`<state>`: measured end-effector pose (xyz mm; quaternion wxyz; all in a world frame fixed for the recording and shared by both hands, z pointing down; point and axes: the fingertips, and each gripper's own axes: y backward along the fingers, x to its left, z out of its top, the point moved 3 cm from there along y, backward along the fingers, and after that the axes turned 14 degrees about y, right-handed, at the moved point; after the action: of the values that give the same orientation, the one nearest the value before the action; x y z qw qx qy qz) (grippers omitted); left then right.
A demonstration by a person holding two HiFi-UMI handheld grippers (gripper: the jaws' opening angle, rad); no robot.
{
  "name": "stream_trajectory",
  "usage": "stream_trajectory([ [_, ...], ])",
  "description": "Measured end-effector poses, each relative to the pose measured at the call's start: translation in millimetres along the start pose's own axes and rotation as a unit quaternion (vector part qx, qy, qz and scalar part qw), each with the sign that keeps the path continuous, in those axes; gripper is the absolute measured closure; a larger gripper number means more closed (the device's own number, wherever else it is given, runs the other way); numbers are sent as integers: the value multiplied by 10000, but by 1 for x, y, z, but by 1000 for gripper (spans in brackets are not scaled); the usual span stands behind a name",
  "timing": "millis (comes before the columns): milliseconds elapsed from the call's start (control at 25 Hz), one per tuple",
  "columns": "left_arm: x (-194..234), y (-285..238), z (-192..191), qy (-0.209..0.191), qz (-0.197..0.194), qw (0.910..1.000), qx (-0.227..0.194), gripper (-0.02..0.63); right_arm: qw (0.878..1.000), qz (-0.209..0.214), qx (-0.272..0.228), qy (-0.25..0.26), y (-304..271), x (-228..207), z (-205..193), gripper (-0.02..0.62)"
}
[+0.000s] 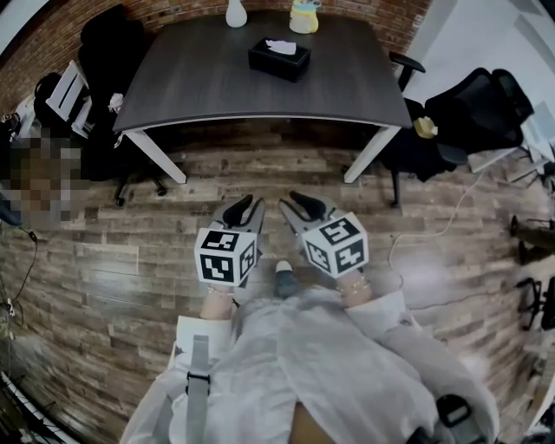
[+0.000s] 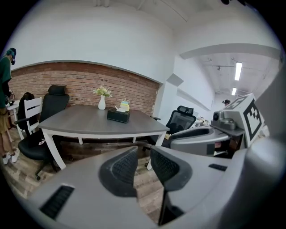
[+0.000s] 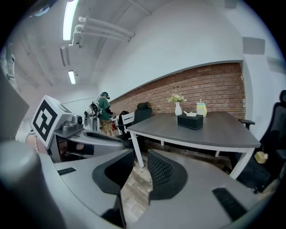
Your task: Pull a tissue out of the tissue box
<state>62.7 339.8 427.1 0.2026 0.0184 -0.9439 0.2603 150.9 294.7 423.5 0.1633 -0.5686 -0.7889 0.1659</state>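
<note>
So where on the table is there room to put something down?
The whole near half of the table is bare, from the tissue box to the front edge, and both ends too. It is crowded at the back, where the vase and yellow cup stand behind the box.

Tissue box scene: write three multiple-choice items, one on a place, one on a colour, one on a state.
1. Where is the tissue box?
A. on the table
B. on a shelf
C. in a drawer

2. What colour is the tissue box?
A. white
B. black
C. red

3. How do the left gripper jaws stand?
A. pressed together
B. apart, empty
C. clamped on the tissue box

Answers:
1. A: the head view shows it on the table's far part.
2. B: it looks black in every view.
3. B: the left gripper view shows floor through the gap.
</note>
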Motion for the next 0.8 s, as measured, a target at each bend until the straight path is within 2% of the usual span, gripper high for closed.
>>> stream_trajectory([
  [320, 5, -56, 40, 87, 199, 9997, -75, 518, 10000, 34, -38, 10, -28, -73, 14, 502],
  [560, 6, -80, 41, 170, 103, 9997, 134, 518, 9996, 170, 91, -209, -45, -86, 2, 502],
  [800, 22, -108, 60, 202, -9, 9996, 192, 518, 9995, 71, 162, -278, -68, -108, 4, 502],
])
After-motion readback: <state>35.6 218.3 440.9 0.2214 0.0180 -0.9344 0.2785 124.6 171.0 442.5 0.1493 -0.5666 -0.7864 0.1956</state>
